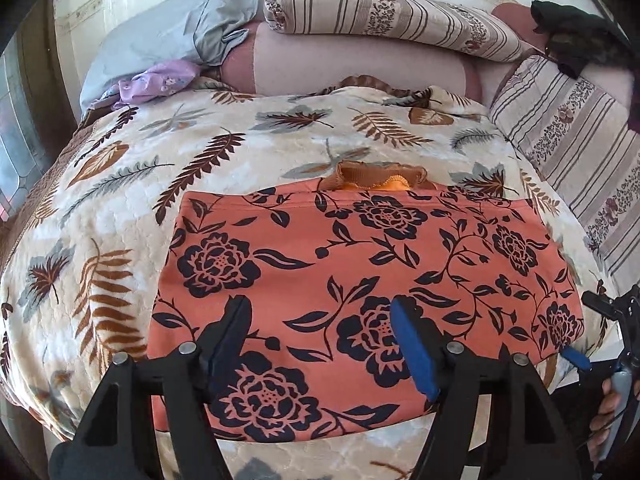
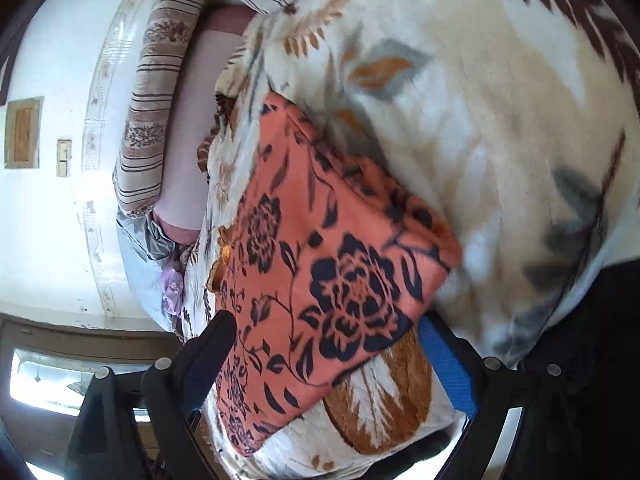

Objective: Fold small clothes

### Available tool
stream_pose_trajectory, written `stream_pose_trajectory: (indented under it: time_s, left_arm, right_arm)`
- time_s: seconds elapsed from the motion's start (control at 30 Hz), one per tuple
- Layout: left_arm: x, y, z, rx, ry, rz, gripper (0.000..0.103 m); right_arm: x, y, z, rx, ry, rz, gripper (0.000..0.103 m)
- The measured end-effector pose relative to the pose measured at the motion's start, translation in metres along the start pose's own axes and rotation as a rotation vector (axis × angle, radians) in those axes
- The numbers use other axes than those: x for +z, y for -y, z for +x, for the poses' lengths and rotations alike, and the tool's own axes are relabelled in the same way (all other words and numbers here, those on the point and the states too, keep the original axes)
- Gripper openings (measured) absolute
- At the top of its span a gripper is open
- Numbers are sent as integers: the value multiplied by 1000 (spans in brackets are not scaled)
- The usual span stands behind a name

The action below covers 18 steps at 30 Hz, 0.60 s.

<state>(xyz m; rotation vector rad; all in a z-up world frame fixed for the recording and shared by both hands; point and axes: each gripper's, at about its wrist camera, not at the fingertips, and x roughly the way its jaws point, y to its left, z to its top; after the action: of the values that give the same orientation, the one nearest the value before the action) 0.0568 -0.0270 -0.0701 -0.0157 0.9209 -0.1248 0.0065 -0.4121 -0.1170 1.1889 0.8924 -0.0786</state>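
Observation:
An orange garment with black flowers (image 1: 360, 264) lies folded flat on the leaf-print blanket (image 1: 132, 184). A brown knit collar with an orange lining (image 1: 376, 178) pokes out at its far edge. My left gripper (image 1: 320, 324) is open and empty, hovering over the garment's near half. My right gripper (image 2: 324, 334) is open and rolled sideways, its fingers straddling the garment's near right corner (image 2: 344, 280) without a grip. It also shows at the right edge of the left wrist view (image 1: 592, 332).
Striped pillows (image 1: 392, 16) and a grey pillow (image 1: 160, 44) lie along the head of the bed. A lilac cloth (image 1: 160, 82) sits by the grey pillow. A dark cloth (image 1: 576, 36) lies at the far right. The bed's near edge (image 1: 360, 452) is just below my left gripper.

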Motion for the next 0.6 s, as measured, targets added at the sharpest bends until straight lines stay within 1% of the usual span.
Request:
stream_pose_trajectory:
  time_s: [0.1, 0.2, 0.33, 0.43, 0.5, 0.57, 0.6]
  left_arm:
    - [2, 1, 5, 17, -12, -14, 72]
    - [4, 1, 10, 28, -30, -20, 72]
    - [5, 3, 14, 37, -41, -9, 72]
    - [6, 4, 15, 41, -42, -5, 72]
    - [7, 5, 16, 39, -37, -7, 72]
    - [8, 6, 21, 33, -45, -8, 77]
    - [7, 7, 27, 30, -53, -10, 81]
  right_arm:
    - [10, -7, 0, -12, 33, -39, 95]
    - [12, -5, 8, -24, 19, -47, 95]
    - [9, -10, 8, -36, 23, -102, 92]
    - [7, -20, 1, -42, 57, -167, 89]
    - [6, -28, -2, -50, 83, -217, 89]
    - [10, -25, 5, -77, 69, -215, 89]
    - [11, -22, 9, -92, 58, -206, 89]
